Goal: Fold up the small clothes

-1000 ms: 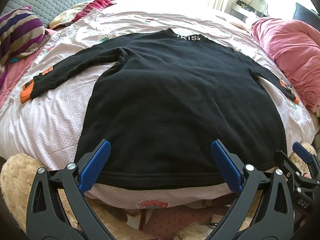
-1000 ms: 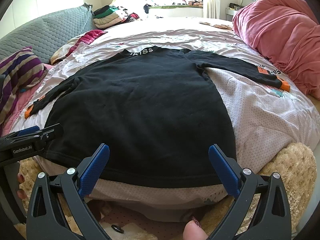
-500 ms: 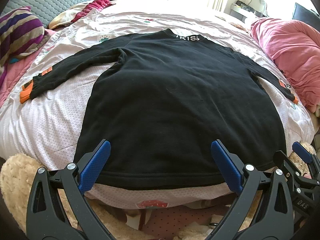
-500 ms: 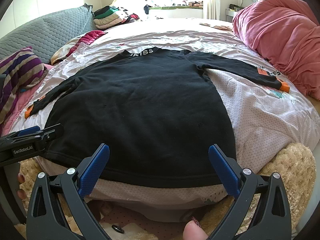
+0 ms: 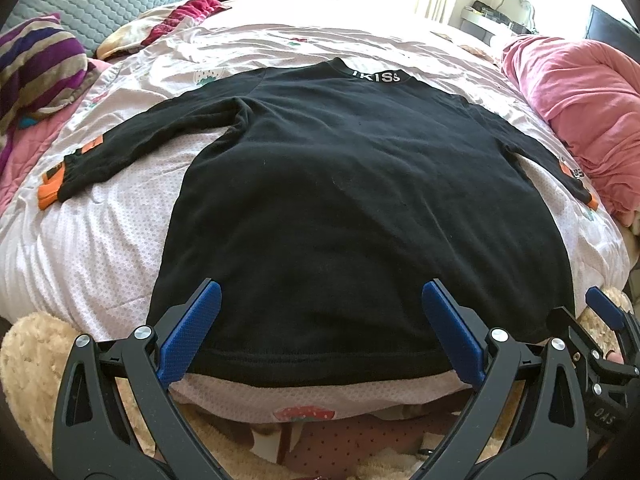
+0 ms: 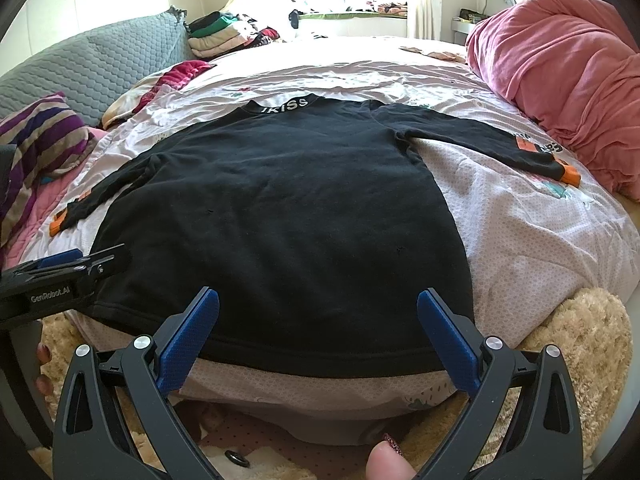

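A black long-sleeved top (image 5: 352, 200) with orange cuffs lies flat on the bed, collar at the far end, both sleeves spread out; it also shows in the right wrist view (image 6: 288, 208). My left gripper (image 5: 320, 296) is open and empty, hovering just above the bottom hem near its left half. My right gripper (image 6: 318, 300) is open and empty above the hem near its right half. The right gripper's tip shows at the lower right of the left wrist view (image 5: 600, 308), and the left gripper shows at the left of the right wrist view (image 6: 68, 268).
A white-pink dotted bedsheet (image 5: 92, 248) covers the bed. A pink duvet (image 6: 560, 80) is bunched on the right. A striped pillow (image 5: 36, 64) and a grey headboard cushion (image 6: 88, 76) are at left. Folded clothes (image 6: 220, 34) are stacked at the back. A beige fluffy rug (image 6: 580, 340) lies below the bed edge.
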